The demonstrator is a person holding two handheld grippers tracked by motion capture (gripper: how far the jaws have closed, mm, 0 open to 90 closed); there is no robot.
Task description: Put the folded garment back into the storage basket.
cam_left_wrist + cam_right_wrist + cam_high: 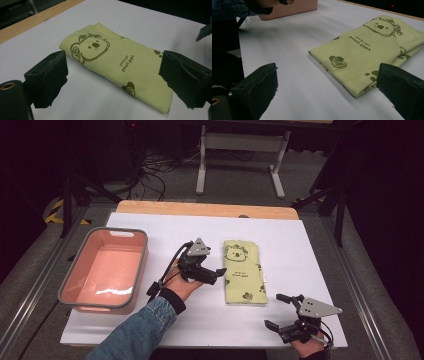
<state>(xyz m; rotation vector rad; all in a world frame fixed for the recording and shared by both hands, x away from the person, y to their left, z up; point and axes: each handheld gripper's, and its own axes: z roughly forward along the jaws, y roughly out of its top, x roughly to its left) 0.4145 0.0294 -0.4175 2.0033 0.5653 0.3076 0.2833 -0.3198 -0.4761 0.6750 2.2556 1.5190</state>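
A folded yellow-green cloth [243, 270] printed with a koala lies flat on the white table top [165, 227], right of centre. My left gripper [212, 265] is held just left of the cloth, pointing at its long edge. Its jaws stand open, with the cloth [117, 57] ahead of them and nothing between the pads. My right gripper [276, 310] rests near the front right corner, open and empty. Its jaws face the near end of the cloth [367, 50] from a short distance.
A pink rectangular bin [142, 265] with a grey rim stands at the table's left side, with nothing in it; it also appears as the pink bin [289, 10] beyond a denim sleeve [140, 330]. A wooden strip [205, 210] runs along the table's far edge.
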